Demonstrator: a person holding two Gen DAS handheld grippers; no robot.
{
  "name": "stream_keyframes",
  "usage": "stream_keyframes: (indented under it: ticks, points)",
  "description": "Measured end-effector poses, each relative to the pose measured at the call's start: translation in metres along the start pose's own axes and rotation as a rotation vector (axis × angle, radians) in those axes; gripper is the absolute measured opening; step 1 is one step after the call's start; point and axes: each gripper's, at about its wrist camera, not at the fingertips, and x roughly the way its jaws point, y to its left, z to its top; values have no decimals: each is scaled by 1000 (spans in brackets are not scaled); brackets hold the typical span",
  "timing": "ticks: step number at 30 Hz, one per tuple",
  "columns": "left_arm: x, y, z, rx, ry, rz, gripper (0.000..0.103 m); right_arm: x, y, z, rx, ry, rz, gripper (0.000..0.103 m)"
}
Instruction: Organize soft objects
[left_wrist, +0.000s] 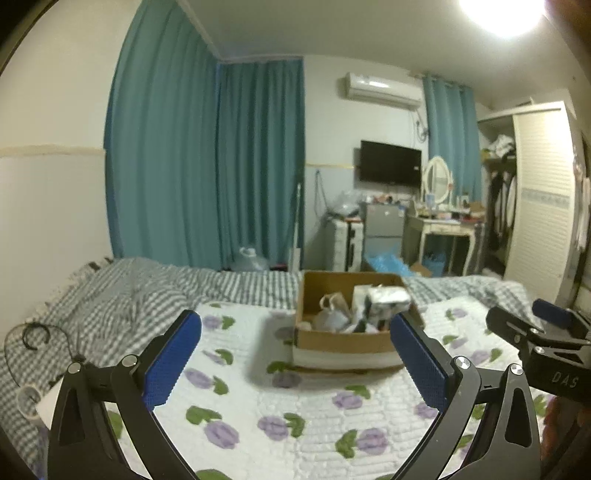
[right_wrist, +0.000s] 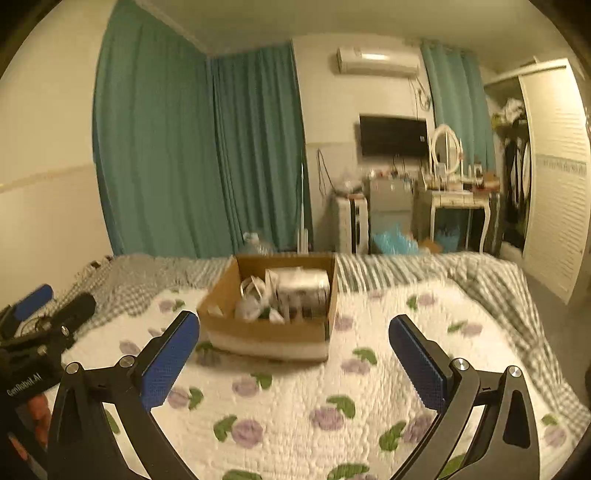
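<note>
reaching toward the open brown cardboard box (left_wrist: 345, 334) of crumpled soft items, which sat on the white quilt with purple flowers (left_wrist: 295, 406), left tool (left_wrist: 295, 343) and right tool (right_wrist: 293, 341) gaped wide, empty; a slow approach over the rim looked wise.

— What's in front of me?

— An open brown cardboard box (left_wrist: 343, 334) sits upright on my bed's white quilt (left_wrist: 295, 406) with purple flowers.

— And inside?

— Soft things in a heap: pale bags with loop handles (right_wrist: 253, 291), and a white-and-dark wrapped pack (left_wrist: 386, 302) leaning toward the box's right side. Blur hides finer detail.
</note>
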Motion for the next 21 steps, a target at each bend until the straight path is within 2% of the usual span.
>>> stream_keyframes:
  ticks: [21]
  points:
    - [10, -2, -18, 14, 95, -21, 103, 8, 5, -3, -43, 38, -30, 103]
